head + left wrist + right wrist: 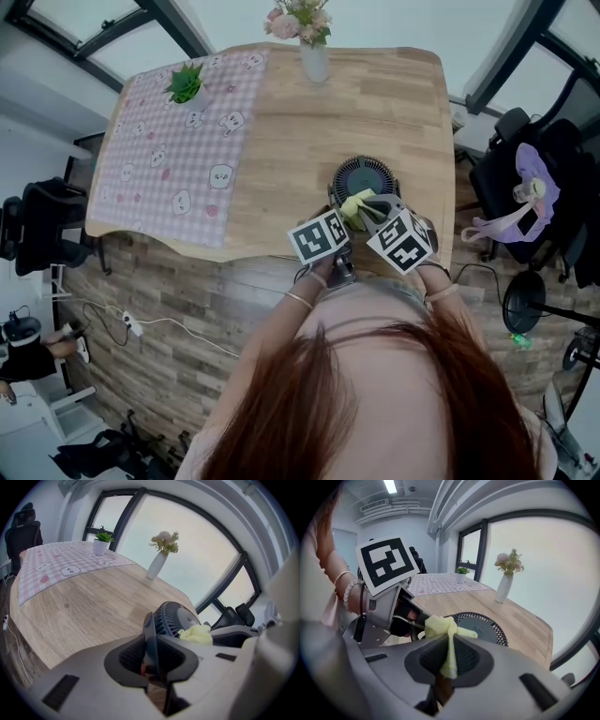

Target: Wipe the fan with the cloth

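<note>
Fan (366, 176): small, round and dark, lying grille-up on the wooden table (281, 122) near the front edge, right of the checked mat (178, 141), well apart from the vase (314, 58) and the potted plant (186, 84). Looks like light, hard plastic; probably skids or tips on smooth wood under a sideways rub, so needs pinning during the wipe. Shows thin grille ribs, likely springy and apt to snag a fold; calls for gentle strokes, not scrubbing. Takes a hold best at the solid outer rim or frame, away from grille and hub.

Left gripper (152, 654): clamps a thin dark edge of the fan between closed jaws, rim or bracket, hard to say which. Serves, by the look of it, as the anchor.

Right gripper (449, 656): pinches the cloth (443, 629) between jaws drawn together on it. Cloth: soft, pale yellow, bunched into a wad above the pads, over the near part of the grille. Seems limp and grippy, unlikely to slip out. Leaves little fabric past the jaw tips, so risks hard plastic scraping the grille if pressed low. Impossible to tell whether touching the grille at this instant.
</note>
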The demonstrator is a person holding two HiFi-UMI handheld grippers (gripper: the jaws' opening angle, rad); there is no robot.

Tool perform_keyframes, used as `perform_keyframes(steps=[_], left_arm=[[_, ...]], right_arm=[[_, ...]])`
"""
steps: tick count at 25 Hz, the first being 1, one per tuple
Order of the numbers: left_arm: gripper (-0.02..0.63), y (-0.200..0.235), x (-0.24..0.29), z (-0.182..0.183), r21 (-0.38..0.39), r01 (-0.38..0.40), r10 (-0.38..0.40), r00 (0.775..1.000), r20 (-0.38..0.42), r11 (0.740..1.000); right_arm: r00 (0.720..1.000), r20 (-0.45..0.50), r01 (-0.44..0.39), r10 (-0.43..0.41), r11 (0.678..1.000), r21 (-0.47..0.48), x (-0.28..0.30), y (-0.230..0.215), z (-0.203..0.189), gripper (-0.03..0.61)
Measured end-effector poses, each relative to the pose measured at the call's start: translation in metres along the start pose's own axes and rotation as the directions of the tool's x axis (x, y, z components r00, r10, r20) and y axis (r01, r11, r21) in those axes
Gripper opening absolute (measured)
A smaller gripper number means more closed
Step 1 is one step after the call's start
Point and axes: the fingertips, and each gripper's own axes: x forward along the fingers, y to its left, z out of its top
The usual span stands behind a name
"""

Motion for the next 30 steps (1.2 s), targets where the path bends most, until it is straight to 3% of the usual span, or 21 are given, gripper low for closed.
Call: perform_keyframes(steps=[10, 30], left_arm=[[0.06, 0.0, 0.0, 0.0, -0.002, 0.001, -0.001, 1.0, 0.002, 1.0], [0.06, 0.0, 0.0, -0.001, -0.003, 0.002, -0.002, 1.0, 0.004, 1.0]], right_arm=[[1.0, -0.022, 0.021, -0.022, 1.0, -0.004, -0.006, -0.004, -0.007, 0.028], [0.997, -0.028, 0.074, -0.071, 0.991, 0.114, -0.024, -0.027, -0.031, 0.028]])
